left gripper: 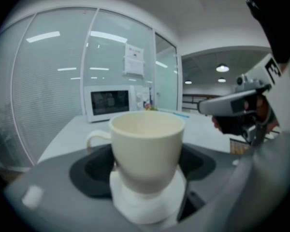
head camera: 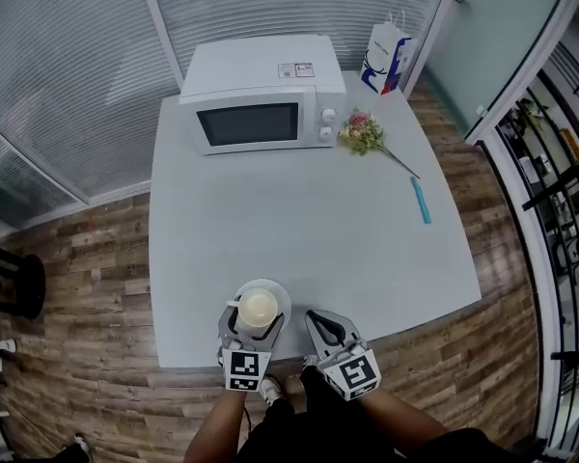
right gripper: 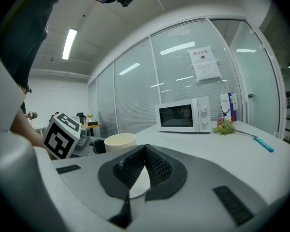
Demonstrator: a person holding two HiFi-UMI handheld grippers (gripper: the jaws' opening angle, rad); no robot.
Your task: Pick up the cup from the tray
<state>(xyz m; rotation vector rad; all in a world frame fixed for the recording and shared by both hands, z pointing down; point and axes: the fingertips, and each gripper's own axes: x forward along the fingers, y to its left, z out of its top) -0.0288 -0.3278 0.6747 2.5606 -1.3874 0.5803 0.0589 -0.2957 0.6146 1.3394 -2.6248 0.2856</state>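
Grip comes before lift here: the left gripper [head camera: 258,321] has its jaws closed in on the wall of the cream ceramic cup [head camera: 259,309] from both sides, and neither the head view nor the left gripper view shows a gap. The jaws take the body low, under the flared rim, which I judge gives the lift something to bear against. The handle points to about 9 o'clock, past the left jaw, so it stays out of the pinch. The cup appears to rest on the small round white tray [head camera: 282,295], at the 6 o'clock edge of the pale grey counter [head camera: 367,249], just in front of the person. It has probably not been raised yet.

The right gripper [head camera: 318,321] sits just beside the left one at its 3 o'clock, with its ribbed black pads pressed together on nothing. It looks parked out of the way, leaving the one-handed pick to the left.

By count there are one cup, one tray and two grippers. Well apart from these stand one white microwave oven [head camera: 261,99] at 12 o'clock, one small bunch of flowers [head camera: 362,133] at 1 o'clock beside it, one white-and-blue paper bag [head camera: 386,58] at the far corner, and one light blue pen [head camera: 421,202] towards 3 o'clock. None of them stands in the way of a straight lift.
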